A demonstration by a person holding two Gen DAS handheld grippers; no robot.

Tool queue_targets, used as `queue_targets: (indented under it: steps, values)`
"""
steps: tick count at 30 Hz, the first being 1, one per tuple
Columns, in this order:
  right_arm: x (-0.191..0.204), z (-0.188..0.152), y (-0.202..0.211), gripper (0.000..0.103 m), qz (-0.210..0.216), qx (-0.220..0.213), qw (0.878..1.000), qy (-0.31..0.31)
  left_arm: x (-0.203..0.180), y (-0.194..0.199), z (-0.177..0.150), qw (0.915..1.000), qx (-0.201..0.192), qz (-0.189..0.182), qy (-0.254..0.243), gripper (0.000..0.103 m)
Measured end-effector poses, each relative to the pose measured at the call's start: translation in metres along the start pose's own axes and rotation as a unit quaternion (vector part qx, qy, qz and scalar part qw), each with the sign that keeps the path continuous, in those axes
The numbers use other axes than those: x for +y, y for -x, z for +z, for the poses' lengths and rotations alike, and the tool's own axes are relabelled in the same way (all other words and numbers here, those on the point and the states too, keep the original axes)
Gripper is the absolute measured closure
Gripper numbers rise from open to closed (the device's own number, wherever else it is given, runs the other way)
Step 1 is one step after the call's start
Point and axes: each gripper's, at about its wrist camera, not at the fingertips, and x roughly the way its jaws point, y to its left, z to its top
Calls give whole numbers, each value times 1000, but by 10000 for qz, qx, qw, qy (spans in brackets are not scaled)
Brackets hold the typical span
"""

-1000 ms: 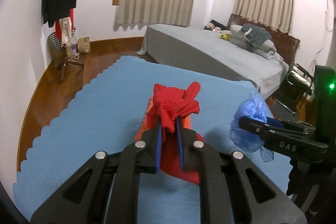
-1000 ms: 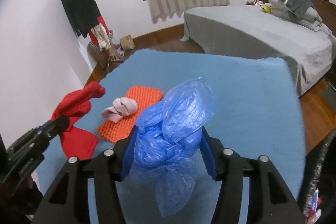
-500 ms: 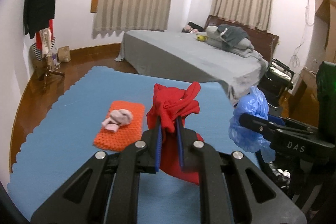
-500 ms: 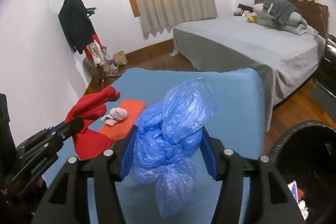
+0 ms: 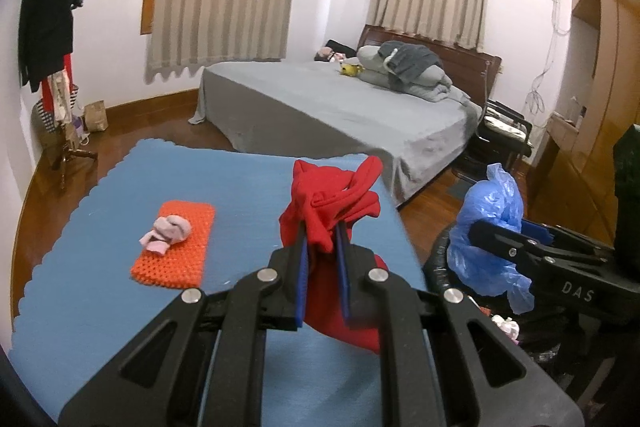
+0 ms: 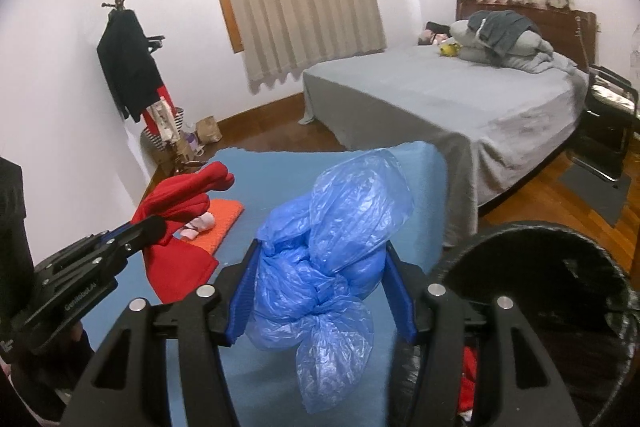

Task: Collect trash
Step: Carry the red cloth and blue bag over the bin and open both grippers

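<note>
My left gripper point(image 5: 321, 239) is shut on a crumpled red cloth bag point(image 5: 334, 203) and holds it above the right edge of the blue mat point(image 5: 104, 287). My right gripper point(image 6: 322, 259) is shut on a knotted blue plastic bag point(image 6: 336, 235), held beside the rim of a black trash bin point(image 6: 552, 291). The bin shows in the left wrist view point(image 5: 440, 259) under the blue bag point(image 5: 492, 227). An orange textured pad point(image 5: 176, 247) with a small pink wad point(image 5: 166, 233) on it lies on the mat. The left gripper point(image 6: 136, 227) with the red bag point(image 6: 180, 211) shows at the left of the right wrist view.
A grey bed point(image 5: 332, 107) with pillows stands beyond the mat. A coat stand point(image 5: 60, 75) with clothes stands by the left wall, a paper bag point(image 5: 96, 115) near it. A black chair point(image 5: 504, 135) stands at the bed's right. The bin holds some trash point(image 5: 506, 327).
Both grippers have swung to the right with their bags. The orange pad and pink wad have come into the left view, and the black bin has appeared at the lower right.
</note>
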Motion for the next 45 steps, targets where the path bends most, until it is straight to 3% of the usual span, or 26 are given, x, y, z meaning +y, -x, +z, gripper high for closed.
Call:
queue_targets:
  steps: [24,45]
  values:
    - [-65,-23,70,45,-851,-364,9952,-324,-99,3,4,9942,-46,-814,-697,91]
    - [-150,-49,104,44,-1790,-322,9797,-846,-192,-46,-12,9772,184,-1749,-1186,91]
